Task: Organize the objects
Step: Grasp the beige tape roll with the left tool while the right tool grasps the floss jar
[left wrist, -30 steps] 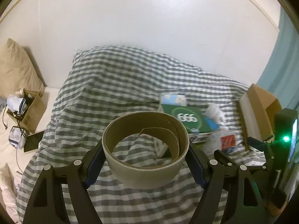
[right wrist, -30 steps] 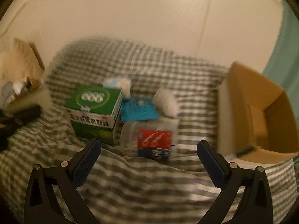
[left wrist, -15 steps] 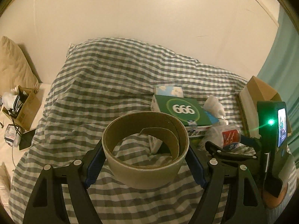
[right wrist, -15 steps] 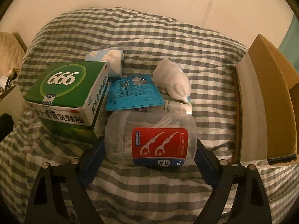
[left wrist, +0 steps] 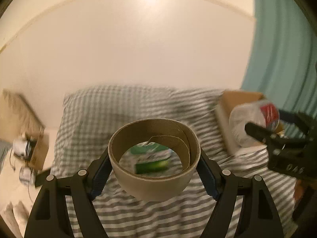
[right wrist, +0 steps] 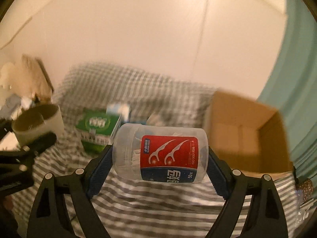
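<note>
While the left gripper (left wrist: pixel 154 175) clamps its fingers on the cardboard tape ring (left wrist: pixel 153 170) at lower centre, the right gripper (right wrist: pixel 159 164) grips a clear floss-pick jar (right wrist: pixel 160 153) end to end. Both hang above the checked bed (right wrist: pixel 158 204), the open cardboard box (right wrist: pixel 247 138) at right.

Left wrist view: looks along my left fingers, angled down over the checked bed (left wrist: pixel 122 111), wall behind.
Right wrist view: likewise, close.
Shared: bed, green box (right wrist: pixel 99 130), cardboard box (right wrist: pixel 247 136).
</note>
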